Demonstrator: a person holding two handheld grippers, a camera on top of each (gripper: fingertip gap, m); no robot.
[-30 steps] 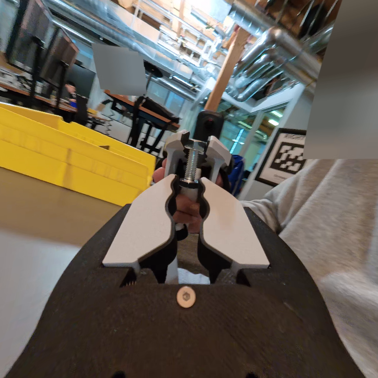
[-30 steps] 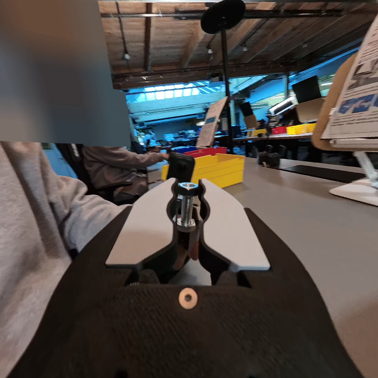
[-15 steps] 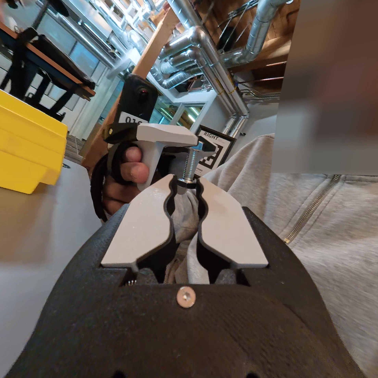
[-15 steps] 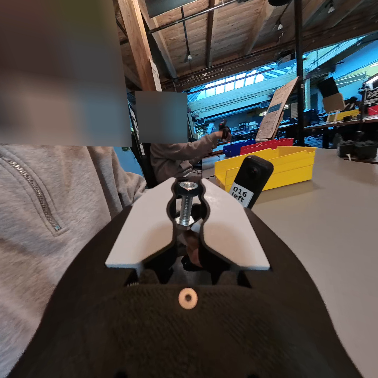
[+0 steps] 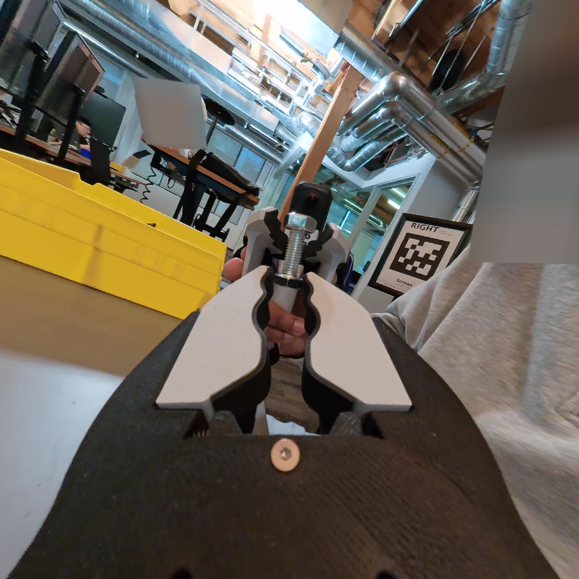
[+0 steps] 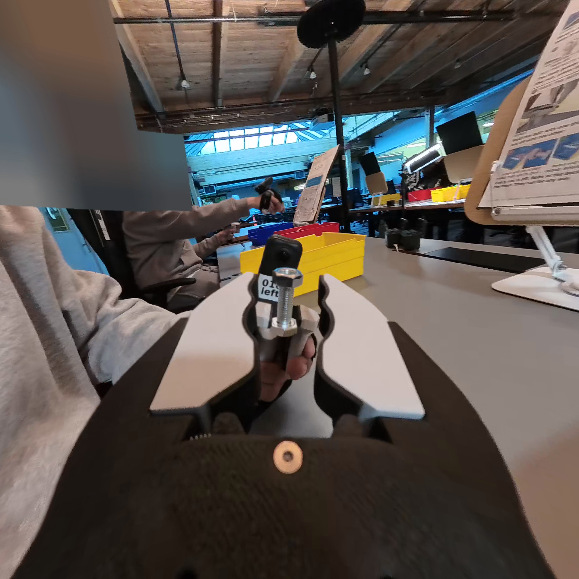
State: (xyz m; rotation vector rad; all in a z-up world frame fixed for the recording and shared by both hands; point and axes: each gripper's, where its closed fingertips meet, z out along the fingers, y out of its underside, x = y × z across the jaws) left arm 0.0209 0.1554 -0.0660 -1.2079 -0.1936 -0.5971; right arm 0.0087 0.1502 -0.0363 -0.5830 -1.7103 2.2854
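Note:
A steel bolt (image 5: 293, 250) with a hex head stands upright, with a nut (image 5: 286, 279) threaded low on its shaft. My left gripper (image 5: 286, 275) is shut on the nut, between the white fingers. My right gripper (image 6: 287, 282) is open, its fingertips spread either side of the bolt head (image 6: 286, 277) without touching it. In the right wrist view the nut (image 6: 283, 326) sits in the left gripper (image 6: 285, 329), with a hand behind it. In the left wrist view the right gripper (image 5: 297, 233) faces me with its jaws apart around the bolt head.
A yellow bin (image 5: 94, 238) stands on the grey table (image 6: 438, 329); it also shows in the right wrist view (image 6: 332, 253), with red and blue bins behind. A document stand (image 6: 532, 125) is at right. A grey sleeve (image 5: 501, 344) is close. Another person (image 6: 163, 244) sits beyond. Only a small space, under 4 cm, lies between the two pairs of fingers.
My right gripper, which was shut on the bolt head, has opened. The left gripper twisted to one side with the nut half a second ago and is back facing the right gripper.

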